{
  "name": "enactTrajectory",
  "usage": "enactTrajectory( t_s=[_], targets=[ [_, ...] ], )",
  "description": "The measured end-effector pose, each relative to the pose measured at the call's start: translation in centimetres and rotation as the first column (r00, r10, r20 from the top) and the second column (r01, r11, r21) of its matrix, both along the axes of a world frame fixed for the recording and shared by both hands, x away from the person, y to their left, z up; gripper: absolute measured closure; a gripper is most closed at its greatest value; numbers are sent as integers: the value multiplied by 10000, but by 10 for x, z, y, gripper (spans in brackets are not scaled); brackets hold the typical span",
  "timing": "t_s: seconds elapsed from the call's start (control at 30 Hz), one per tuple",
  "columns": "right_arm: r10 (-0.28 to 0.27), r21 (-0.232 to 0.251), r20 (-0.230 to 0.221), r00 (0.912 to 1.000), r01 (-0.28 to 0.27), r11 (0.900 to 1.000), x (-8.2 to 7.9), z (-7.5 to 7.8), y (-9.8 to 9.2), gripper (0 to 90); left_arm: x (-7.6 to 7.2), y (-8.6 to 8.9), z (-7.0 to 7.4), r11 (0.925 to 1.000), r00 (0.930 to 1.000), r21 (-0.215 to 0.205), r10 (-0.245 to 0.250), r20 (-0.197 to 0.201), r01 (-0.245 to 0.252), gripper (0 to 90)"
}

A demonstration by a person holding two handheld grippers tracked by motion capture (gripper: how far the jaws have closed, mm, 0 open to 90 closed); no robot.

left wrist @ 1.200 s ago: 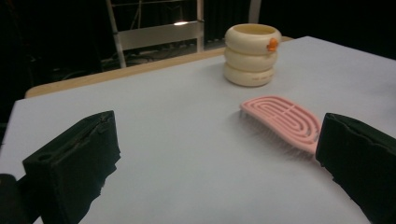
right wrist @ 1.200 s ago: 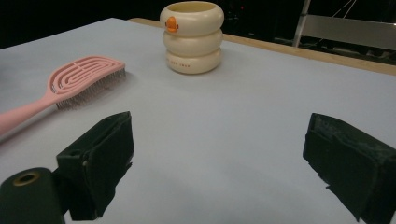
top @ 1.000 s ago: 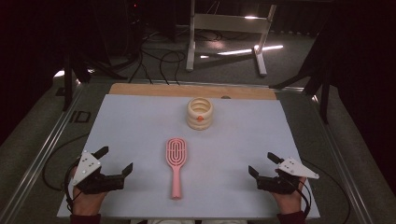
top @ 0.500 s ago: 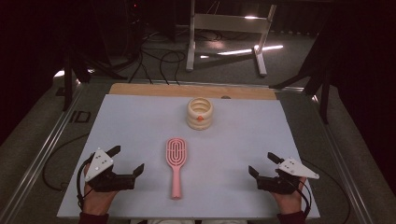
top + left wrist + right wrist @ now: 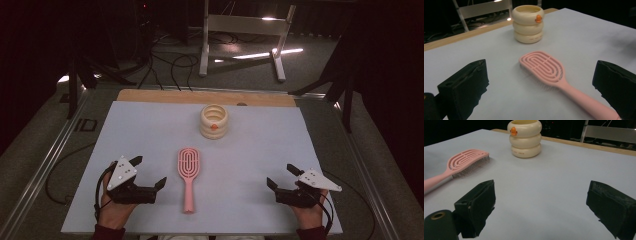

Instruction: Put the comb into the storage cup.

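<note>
A pink hairbrush (image 5: 188, 175) lies flat on the pale blue mat (image 5: 150, 130), bristles down, handle toward the person. Behind it stands a cream ribbed cup (image 5: 214, 121) with a small orange mark. My left gripper (image 5: 148, 172) rests open just left of the brush, jaws wide with nothing between them. In the left gripper view the hairbrush (image 5: 554, 75) lies ahead between the jaws and the cup (image 5: 528, 23) stands beyond. My right gripper (image 5: 281, 176) sits open near the front right. In the right gripper view the hairbrush (image 5: 459, 167) lies off to the left and the cup (image 5: 525, 138) far ahead.
A wooden strip (image 5: 205, 96) borders the mat's far edge. Past the table stand a white frame (image 5: 245, 30) and floor cables (image 5: 165, 60). Metal rails (image 5: 45, 165) run along both table sides.
My left gripper has moved right and a little forward, closer to the hairbrush handle. The right gripper, brush and cup have stayed where they were.
</note>
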State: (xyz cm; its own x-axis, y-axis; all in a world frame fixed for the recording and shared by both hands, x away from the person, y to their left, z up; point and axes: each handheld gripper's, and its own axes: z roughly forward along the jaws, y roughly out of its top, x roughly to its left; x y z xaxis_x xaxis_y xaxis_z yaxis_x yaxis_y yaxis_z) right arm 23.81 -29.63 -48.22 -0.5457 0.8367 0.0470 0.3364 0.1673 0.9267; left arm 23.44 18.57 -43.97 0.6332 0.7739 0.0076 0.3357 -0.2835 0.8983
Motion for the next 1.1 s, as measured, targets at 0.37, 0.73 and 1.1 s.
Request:
enactTrajectory(
  t_s=[0.37, 0.73, 1.1],
  targets=[
    [48, -19, -78, 10000, -49, 10000, 1, -1, 2, 85, 9, -29, -5, 9981, 9969, 65, -616, -491, 620, 15],
    [25, -77, -118, 9999, -26, 10000, 2, -3, 2, 85, 12, -49, -10, 9945, 9910, 91, -1035, -844, 1046, 74],
    [40, -134, -197, 9998, -42, 9999, 3, -5, 2, 85, 11, -67, -18, 9881, 9813, 328, -1453, -1265, 1505, 152]
  ],
)
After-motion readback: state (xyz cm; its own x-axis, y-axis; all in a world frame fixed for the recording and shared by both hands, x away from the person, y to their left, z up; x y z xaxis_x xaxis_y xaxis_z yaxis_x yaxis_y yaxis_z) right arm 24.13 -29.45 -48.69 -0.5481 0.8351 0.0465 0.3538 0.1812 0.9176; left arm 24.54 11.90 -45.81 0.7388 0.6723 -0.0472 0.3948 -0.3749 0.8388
